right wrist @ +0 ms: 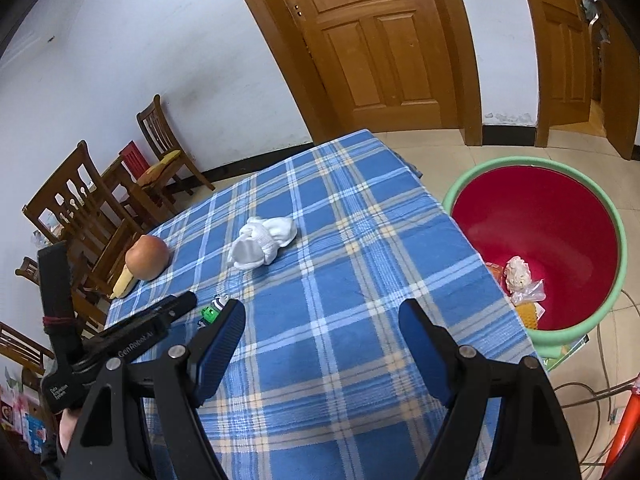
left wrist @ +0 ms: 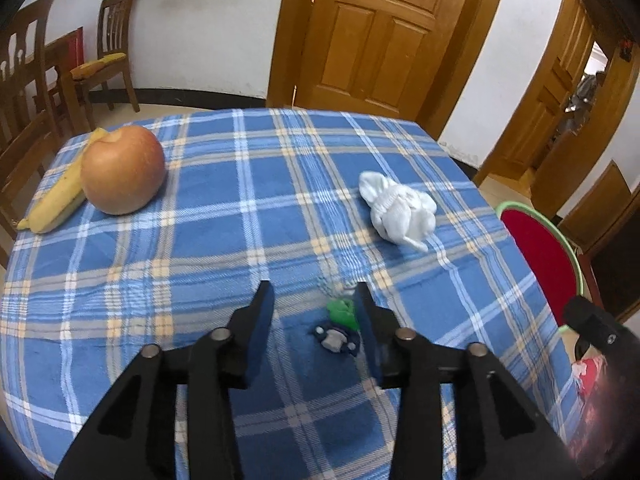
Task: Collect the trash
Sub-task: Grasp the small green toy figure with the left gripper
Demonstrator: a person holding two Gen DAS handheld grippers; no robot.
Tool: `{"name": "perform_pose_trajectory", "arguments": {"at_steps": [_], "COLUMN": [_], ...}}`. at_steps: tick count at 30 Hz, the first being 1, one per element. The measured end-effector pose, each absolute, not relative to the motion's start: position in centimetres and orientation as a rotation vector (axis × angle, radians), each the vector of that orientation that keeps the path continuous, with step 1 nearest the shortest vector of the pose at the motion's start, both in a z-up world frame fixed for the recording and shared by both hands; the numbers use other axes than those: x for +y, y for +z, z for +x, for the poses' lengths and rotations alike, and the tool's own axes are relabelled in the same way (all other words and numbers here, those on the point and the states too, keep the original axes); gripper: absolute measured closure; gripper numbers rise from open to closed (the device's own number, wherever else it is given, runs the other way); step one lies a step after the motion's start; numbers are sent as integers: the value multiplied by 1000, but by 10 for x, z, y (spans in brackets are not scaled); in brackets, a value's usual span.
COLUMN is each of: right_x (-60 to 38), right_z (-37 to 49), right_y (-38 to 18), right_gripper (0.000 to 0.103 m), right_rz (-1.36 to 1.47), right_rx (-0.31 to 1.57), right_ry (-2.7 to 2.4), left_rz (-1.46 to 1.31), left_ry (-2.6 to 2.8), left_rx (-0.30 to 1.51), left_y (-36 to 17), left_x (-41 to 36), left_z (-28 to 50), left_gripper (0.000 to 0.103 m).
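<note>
The left tongs (left wrist: 314,294) are held part-open, empty, over the small green-and-dark crumpled scrap (left wrist: 340,326) low in the frame for pickup, while the wide-open, empty right tongs (right wrist: 322,314) are kept beside the red green-rimmed plastic tub (right wrist: 580,336).

banana (left wrist: 56,204) half behind apple (left wrist: 123,170), small green scrap (left wrist: 340,311) blurred, basin (left wrist: 540,256) partly cut off

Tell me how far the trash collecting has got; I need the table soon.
Done: wrappers lie in the red, green-rimmed bin. In hand: nothing; the left gripper stands open over small green-and-dark scraps, and the right gripper is open. Left: those scraps and the crumpled white cloth.
</note>
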State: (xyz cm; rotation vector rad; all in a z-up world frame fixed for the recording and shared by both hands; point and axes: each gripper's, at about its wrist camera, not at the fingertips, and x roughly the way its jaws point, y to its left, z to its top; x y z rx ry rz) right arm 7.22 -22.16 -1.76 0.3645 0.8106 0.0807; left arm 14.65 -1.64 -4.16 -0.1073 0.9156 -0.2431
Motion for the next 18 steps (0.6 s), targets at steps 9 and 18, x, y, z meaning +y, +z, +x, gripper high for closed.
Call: {"name": "perform_pose_trajectory", "arguments": {"at_steps": [9, 18], "right_x": [-227, -227], "right_z": [64, 63], "right_y": [-16, -16], "right_gripper": [22, 22], "right_rz": [379, 386], "right_rx": [803, 802], "right_ry": [64, 63], "left_rz": [2, 10], "left_ry": [-259, -268], "left_rx": [937, 918], "left_y": [-59, -58], "left_x": [-42, -45], "left_z": [142, 141], "left_gripper": [56, 66]}}
